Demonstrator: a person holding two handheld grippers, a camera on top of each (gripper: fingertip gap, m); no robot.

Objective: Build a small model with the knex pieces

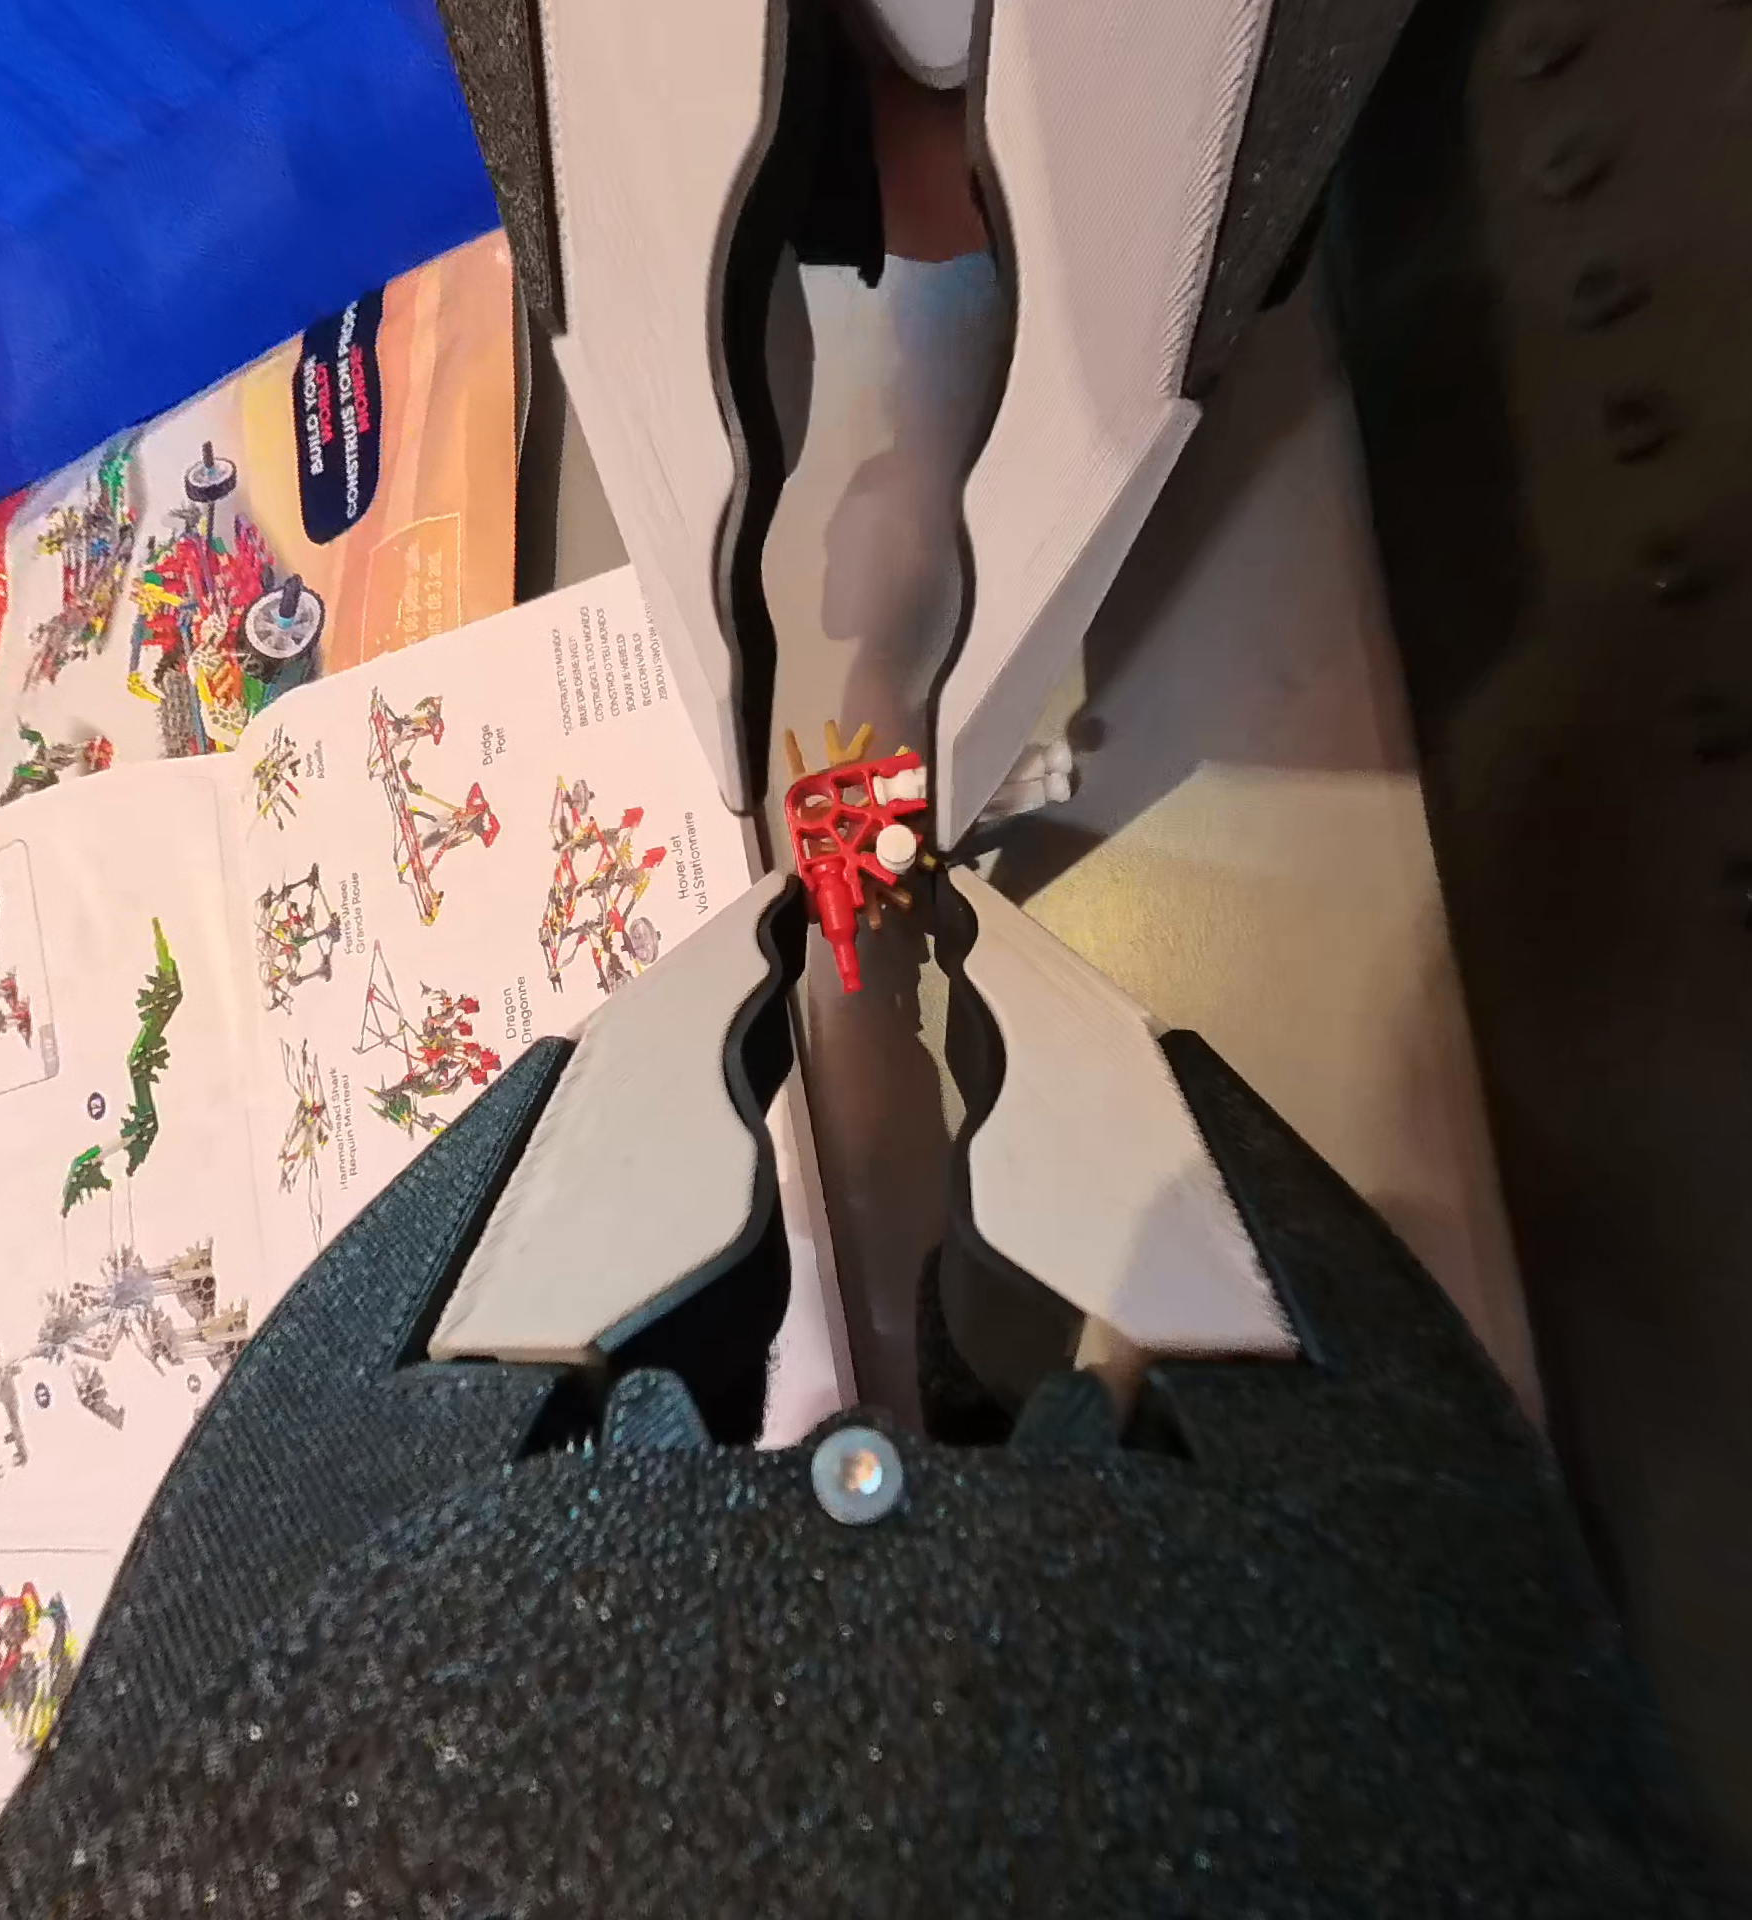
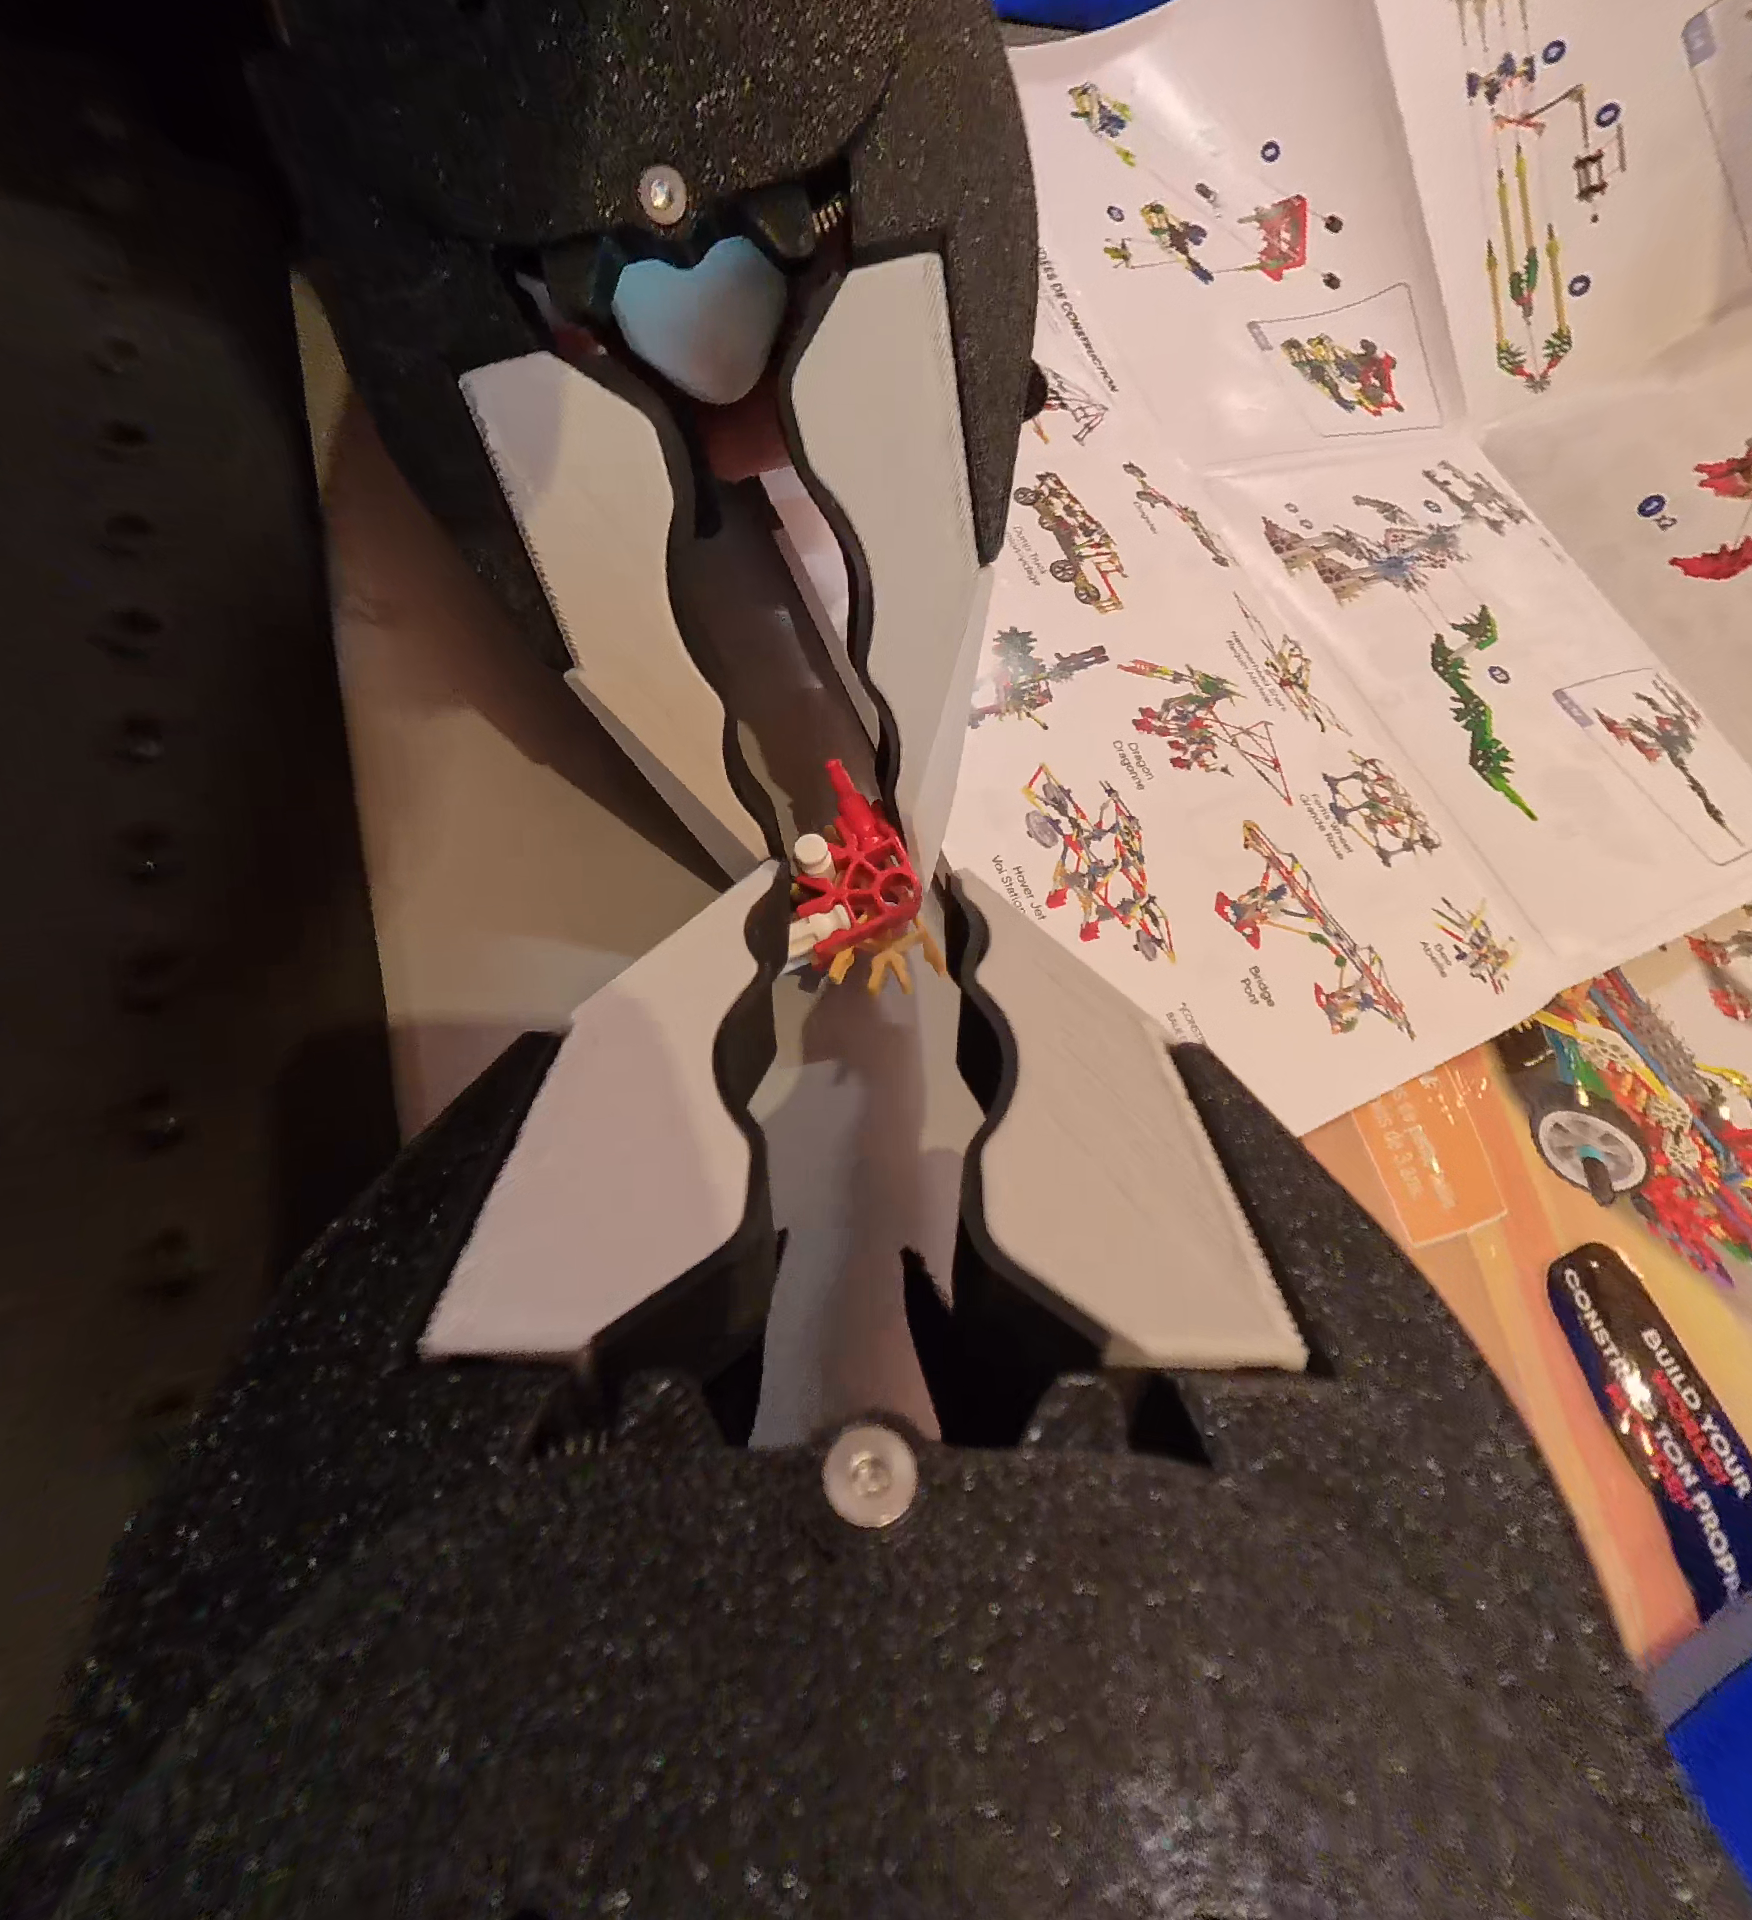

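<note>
Both claws, left claw (image 1: pixel 867 883) and right claw (image 2: pixel 856 914), are gripping a small red, white and tan plastic connector cluster (image 1: pixel 851 842) tip to tip; keeping them aligned seems wise.

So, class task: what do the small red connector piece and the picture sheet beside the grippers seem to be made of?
Red connector: looks like moulded hard plastic, slightly glossy, with thin crisp webbed spokes. Picture sheet: appears to be thin printed paper, matte white, lying flat with visible fold creases.

Printed captions and numbered circles stand on the white instruction sheet (image 2: pixel 1371 665). A dark label bearing print sits on the orange toy box (image 2: pixel 1537 1382).
</note>
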